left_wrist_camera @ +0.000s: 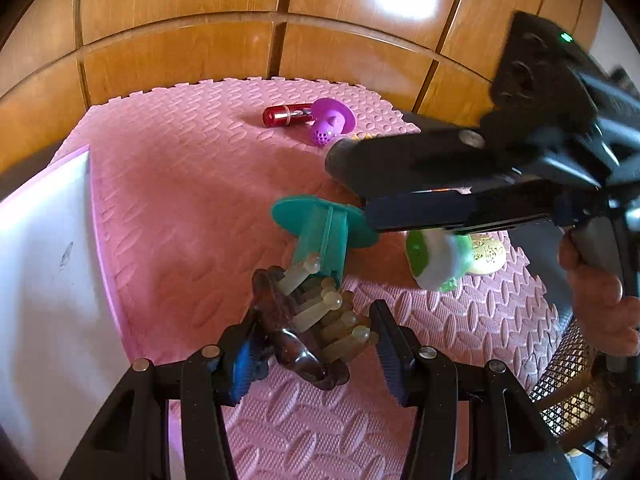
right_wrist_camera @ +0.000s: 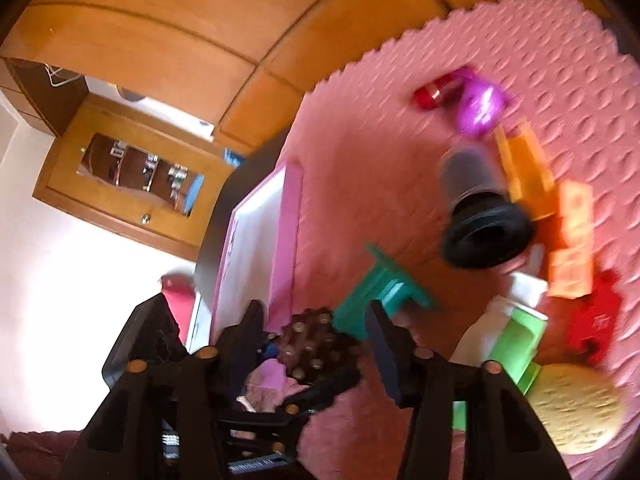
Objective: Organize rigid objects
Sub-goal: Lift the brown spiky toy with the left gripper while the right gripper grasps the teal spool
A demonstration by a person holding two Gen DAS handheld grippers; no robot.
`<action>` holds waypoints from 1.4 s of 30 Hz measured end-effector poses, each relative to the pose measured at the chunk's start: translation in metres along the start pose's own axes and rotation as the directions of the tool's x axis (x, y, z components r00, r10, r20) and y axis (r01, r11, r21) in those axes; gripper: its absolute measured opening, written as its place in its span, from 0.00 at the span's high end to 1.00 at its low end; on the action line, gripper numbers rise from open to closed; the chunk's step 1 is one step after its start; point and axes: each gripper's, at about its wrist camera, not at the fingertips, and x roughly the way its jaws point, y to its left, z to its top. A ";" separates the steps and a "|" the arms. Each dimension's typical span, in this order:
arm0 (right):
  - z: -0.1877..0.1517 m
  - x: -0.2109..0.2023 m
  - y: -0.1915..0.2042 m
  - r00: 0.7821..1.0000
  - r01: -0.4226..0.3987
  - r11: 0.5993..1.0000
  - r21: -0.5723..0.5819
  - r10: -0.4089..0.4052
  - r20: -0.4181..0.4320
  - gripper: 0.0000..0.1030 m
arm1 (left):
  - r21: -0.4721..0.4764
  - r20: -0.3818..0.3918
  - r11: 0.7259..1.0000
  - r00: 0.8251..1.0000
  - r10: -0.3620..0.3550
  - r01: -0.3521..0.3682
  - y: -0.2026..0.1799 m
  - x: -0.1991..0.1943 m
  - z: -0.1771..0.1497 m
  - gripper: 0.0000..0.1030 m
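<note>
Setting: pink foam mat (left_wrist_camera: pixel 180 200) on the table, wooden panelling behind, a white board with pink rim (left_wrist_camera: pixel 48 260) along one edge.
Left tool (left_wrist_camera: pixel 316 336): nearest, clamped on a dark brown massage brush (left_wrist_camera: pixel 288 328) with pale nubs, angled down toward the mat.
Teal piece (left_wrist_camera: pixel 324 228): flanged, resting against the brush bristles, probably why the brush is held there.
Right tool (right_wrist_camera: pixel 316 344): partly open, nothing pressed between its jaws; it reaches in over the teal piece, seemingly to take it.
Middle: green-and-white container (left_wrist_camera: pixel 436 260), yellow oval (left_wrist_camera: pixel 488 256).
Far: purple strainer (left_wrist_camera: pixel 330 120) touching a red cylinder (left_wrist_camera: pixel 280 115), unsorted.
</note>
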 end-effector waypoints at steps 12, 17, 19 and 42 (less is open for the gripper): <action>0.020 0.034 0.026 0.894 0.446 0.890 -0.096 -0.448 -0.003 0.73 | -0.019 0.028 0.999 0.999 -0.037 0.037 -0.005 -0.012 -0.015 0.49; 0.021 0.027 0.017 0.880 0.474 0.878 -0.066 -0.475 -0.007 0.72 | -0.025 0.030 0.999 0.998 -0.046 0.047 -0.005 -0.015 -0.016 0.49; 0.018 0.021 0.018 0.880 0.474 0.878 -0.066 -0.475 -0.003 0.68 | -0.024 0.033 0.999 0.998 -0.048 0.049 -0.005 -0.017 -0.017 0.49; -0.017 0.068 0.060 0.787 0.547 0.716 -0.433 -0.616 -0.024 0.25 | -0.056 0.142 0.993 0.986 -0.091 0.099 0.017 -0.101 -0.029 0.49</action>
